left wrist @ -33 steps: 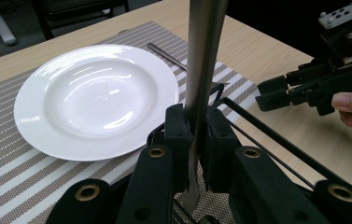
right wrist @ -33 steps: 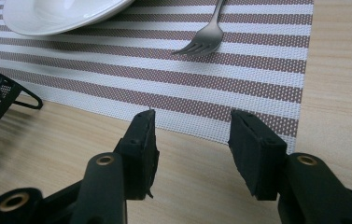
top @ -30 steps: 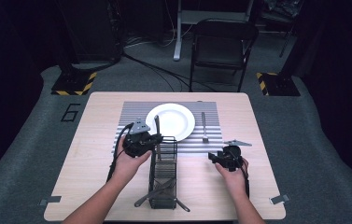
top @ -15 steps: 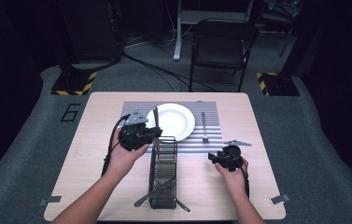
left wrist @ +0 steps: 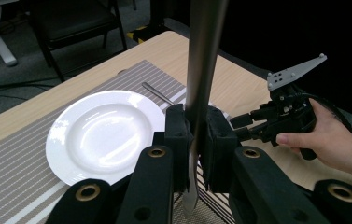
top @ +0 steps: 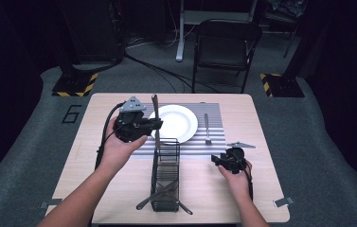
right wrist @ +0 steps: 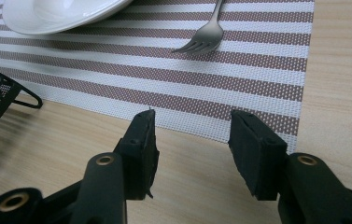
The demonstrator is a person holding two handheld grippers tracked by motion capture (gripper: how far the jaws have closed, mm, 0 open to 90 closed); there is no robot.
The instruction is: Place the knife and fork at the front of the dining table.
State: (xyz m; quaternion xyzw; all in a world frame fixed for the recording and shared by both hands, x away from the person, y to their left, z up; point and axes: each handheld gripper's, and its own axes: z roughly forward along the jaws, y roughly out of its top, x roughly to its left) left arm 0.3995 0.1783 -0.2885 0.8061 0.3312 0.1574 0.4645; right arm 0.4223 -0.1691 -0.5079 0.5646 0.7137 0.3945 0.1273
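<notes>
knife (left wrist: 200, 70) stands upright, pinched between the pressed-together jaws of the left gripper (top: 153, 124), held above the striped mat (top: 214, 142) at the left rim of the white plate (top: 176, 123), with the black wire basket (top: 166, 175) just in front holding more cutlery. the left gripper view shows the blade (left wrist: 190, 186) running down between the pads, which the high view leaves too small to tell. right gripper (right wrist: 192, 135) hovers over bare table (right wrist: 187, 186) with jaws spread on nothing, a fork (right wrist: 206, 35) lying on the mat beyond.
</notes>
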